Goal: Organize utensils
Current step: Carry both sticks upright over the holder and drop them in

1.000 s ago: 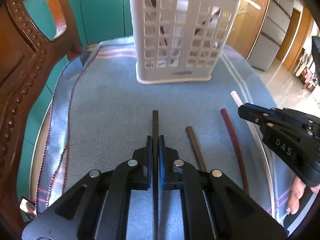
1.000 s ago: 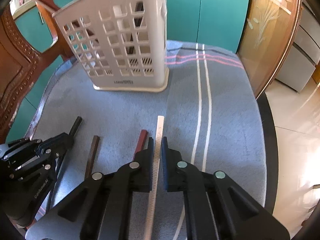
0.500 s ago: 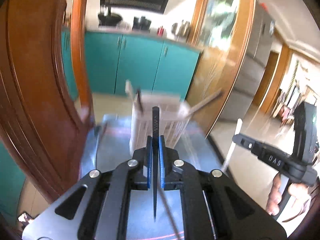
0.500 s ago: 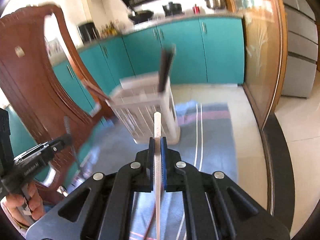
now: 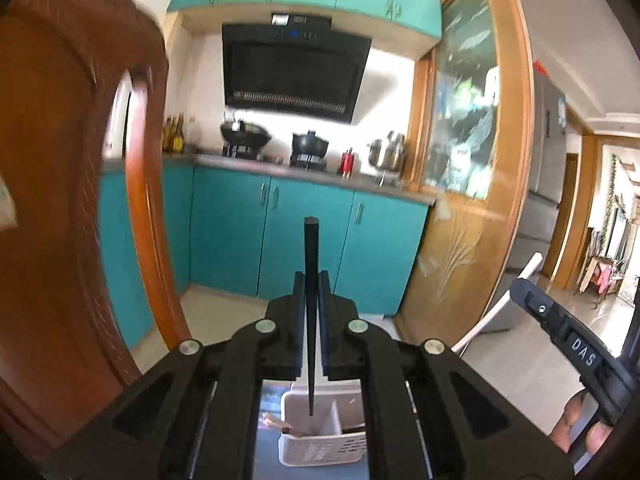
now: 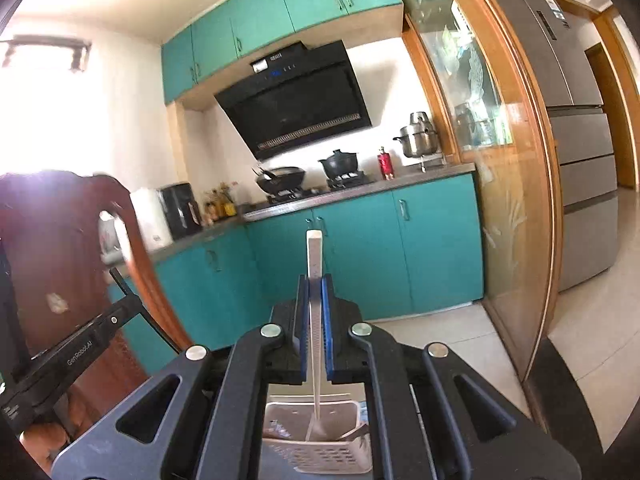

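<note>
My left gripper point(image 5: 311, 280) is shut on a black chopstick point(image 5: 311, 248) held upright, its lower tip hanging just above the open top of the white slotted basket point(image 5: 320, 450). My right gripper point(image 6: 315, 284) is shut on a white chopstick point(image 6: 314, 254), also upright, its lower tip inside the same basket's point(image 6: 320, 460) mouth. The basket holds a few other utensils. The right gripper also shows at the right of the left wrist view point(image 5: 568, 340), and the left gripper at the left of the right wrist view point(image 6: 80, 356).
A carved wooden chair back point(image 5: 60, 200) stands close on the left. Teal kitchen cabinets point(image 5: 304, 240) and a counter with pots lie ahead. A wood-framed glass partition point(image 6: 500, 200) and a fridge point(image 6: 576, 140) are to the right. Blue cloth shows beside the basket.
Both grippers lifted their chopsticks off the cloth, tilted them upright and moved over the basket. The view swung from the table up to the kitchen.
</note>
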